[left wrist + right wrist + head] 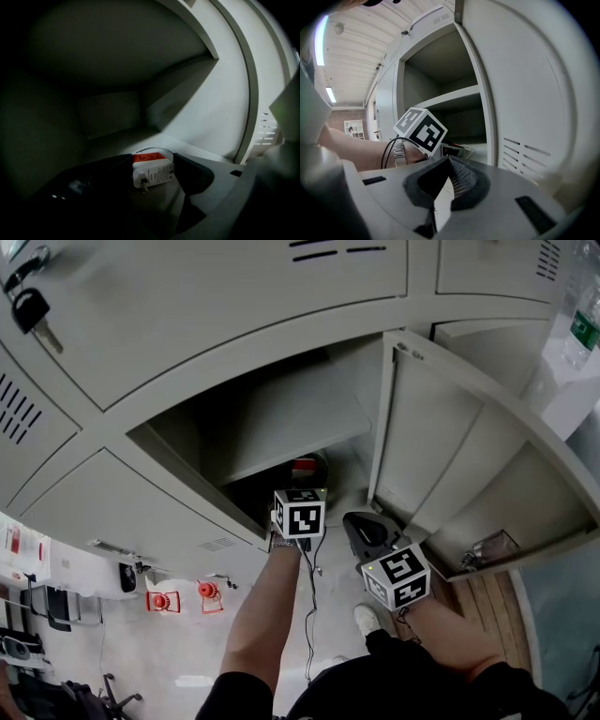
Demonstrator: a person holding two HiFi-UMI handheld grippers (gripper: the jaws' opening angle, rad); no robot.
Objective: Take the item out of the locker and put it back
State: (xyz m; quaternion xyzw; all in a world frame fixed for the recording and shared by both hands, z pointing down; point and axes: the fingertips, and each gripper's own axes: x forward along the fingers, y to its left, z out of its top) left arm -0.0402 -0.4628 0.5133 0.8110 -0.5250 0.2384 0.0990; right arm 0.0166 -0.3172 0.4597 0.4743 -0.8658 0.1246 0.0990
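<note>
A white plug-in charger with an orange top (152,171) and a white cable coiled behind it sits between the jaws of my left gripper (152,160), which is shut on it. They are deep inside the open locker compartment (281,418), low over its floor. In the head view the charger's red top (305,467) shows just beyond the left gripper's marker cube (300,512). My right gripper (448,161) is shut with nothing in it. It hangs outside the locker, below the open door (431,446) and to the right of the left arm.
A shelf (450,98) divides the compartment above the charger. The open door stands at the right, its vent slots (525,150) close to the right gripper. Keys (28,306) hang from a shut locker at upper left. Red objects (161,601) lie on the floor below.
</note>
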